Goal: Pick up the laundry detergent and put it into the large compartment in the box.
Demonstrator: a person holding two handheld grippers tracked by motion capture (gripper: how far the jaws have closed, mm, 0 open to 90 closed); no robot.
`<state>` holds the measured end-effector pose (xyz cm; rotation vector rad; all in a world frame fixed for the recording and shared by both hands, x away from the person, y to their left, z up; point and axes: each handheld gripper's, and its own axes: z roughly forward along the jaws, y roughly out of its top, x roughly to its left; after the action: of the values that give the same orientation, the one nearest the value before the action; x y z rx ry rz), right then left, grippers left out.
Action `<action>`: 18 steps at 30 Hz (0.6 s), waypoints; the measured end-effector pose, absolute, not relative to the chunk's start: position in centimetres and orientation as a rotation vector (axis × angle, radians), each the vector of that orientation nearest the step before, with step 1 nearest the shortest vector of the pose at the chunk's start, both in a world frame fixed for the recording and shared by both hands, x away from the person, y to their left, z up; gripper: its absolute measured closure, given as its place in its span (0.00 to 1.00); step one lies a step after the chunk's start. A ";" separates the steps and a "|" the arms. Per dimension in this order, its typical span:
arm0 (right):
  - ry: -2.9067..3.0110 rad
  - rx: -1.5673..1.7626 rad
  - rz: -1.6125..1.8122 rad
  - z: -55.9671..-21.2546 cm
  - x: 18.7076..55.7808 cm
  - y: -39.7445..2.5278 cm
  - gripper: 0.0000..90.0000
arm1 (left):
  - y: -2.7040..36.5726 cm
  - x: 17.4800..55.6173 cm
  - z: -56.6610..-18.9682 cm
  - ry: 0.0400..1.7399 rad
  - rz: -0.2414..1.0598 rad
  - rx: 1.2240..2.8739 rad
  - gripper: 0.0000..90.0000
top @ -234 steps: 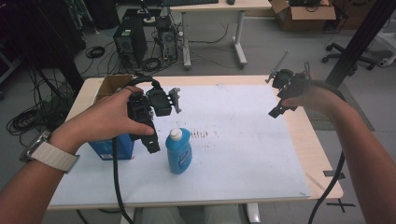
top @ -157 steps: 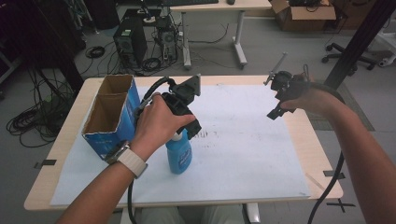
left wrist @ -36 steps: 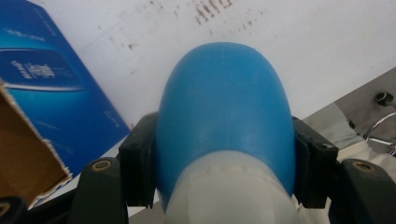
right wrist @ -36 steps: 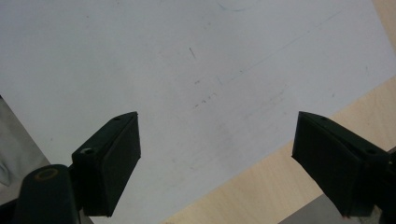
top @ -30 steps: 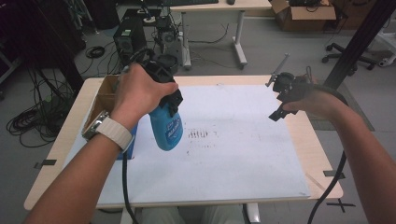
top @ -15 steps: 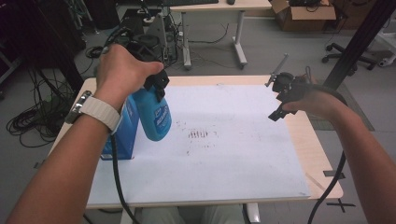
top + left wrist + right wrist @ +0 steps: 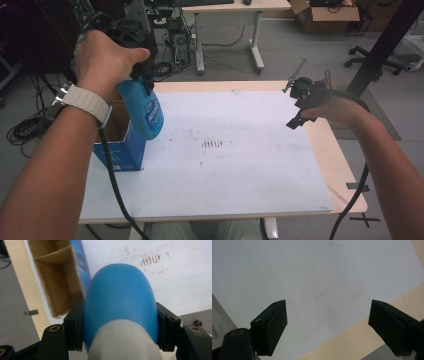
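Note:
A blue bottle (image 7: 145,111) with a white neck hangs in the air at the left, above the edge of an open cardboard box (image 7: 120,142) with blue sides. My left gripper (image 7: 142,75) is shut on the bottle's neck end; in the left gripper view the bottle (image 7: 120,302) sits squeezed between both black pads (image 7: 73,331), and the box (image 7: 56,277) lies below it. My right gripper (image 7: 295,102) hovers over the table's right side, open, with its jaws (image 7: 328,322) wide apart over the white sheet and nothing between them.
A white sheet (image 7: 225,150) with dark smudges covers most of the wooden table (image 7: 345,170). Behind the table stand another desk (image 7: 225,10), computer towers, cables and an office chair (image 7: 370,55). Black cables trail from both grippers.
My left gripper closed on the bottle, lifted it off the sheet and carried it left and up to the box. The right gripper stayed nearly still.

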<state>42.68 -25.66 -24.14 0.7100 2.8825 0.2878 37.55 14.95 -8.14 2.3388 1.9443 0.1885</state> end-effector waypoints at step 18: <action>2.885 0.725 0.276 -24.4 42.8 -25.7 0.17 | 18.6 38.5 -7.0 2.050 0.303 2.233 0.42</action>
<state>42.85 -25.73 -24.44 0.7252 2.8847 0.2755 38.53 18.56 -7.01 2.2332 2.0502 0.3032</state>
